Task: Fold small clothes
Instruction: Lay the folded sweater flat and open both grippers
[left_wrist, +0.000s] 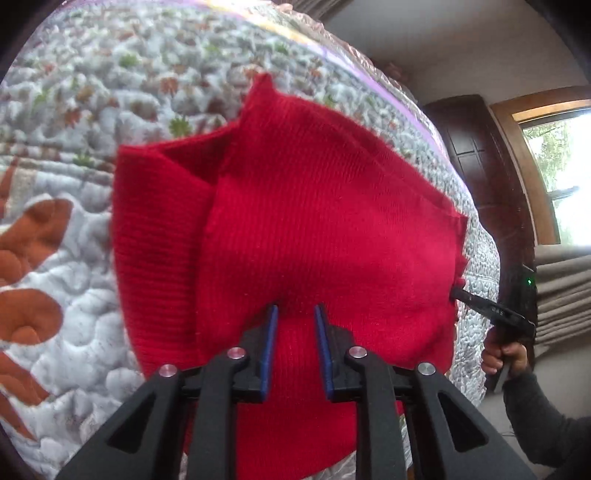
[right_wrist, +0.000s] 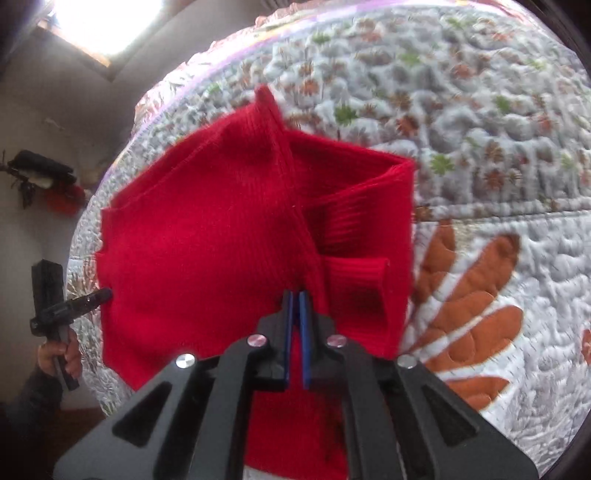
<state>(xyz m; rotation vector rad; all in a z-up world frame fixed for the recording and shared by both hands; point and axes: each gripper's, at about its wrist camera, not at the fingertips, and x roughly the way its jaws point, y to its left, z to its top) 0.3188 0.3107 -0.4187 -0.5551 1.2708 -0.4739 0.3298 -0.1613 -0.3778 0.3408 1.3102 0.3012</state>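
A red knit sweater (left_wrist: 314, 221) (right_wrist: 207, 240) lies partly folded on a quilted bedspread (left_wrist: 74, 277) (right_wrist: 517, 184). A sleeve with its ribbed cuff (right_wrist: 354, 269) is folded across it. My left gripper (left_wrist: 296, 314) has its blue-padded fingers a little apart, with red knit filling the gap. In the right wrist view, the left gripper (right_wrist: 107, 293) has its tip at the sweater's left edge. My right gripper (right_wrist: 296, 295) is pinched narrowly on the knit near the sleeve seam. In the left wrist view, the right gripper (left_wrist: 456, 293) touches the sweater's right edge.
The bed's edge curves close behind the sweater. Beyond it are a dark wooden door (left_wrist: 476, 155), a window (left_wrist: 561, 166) and grey folded drapes (left_wrist: 561, 288). A hand (left_wrist: 498, 358) in a dark sleeve holds the right gripper. Dark items hang on the wall (right_wrist: 40, 173).
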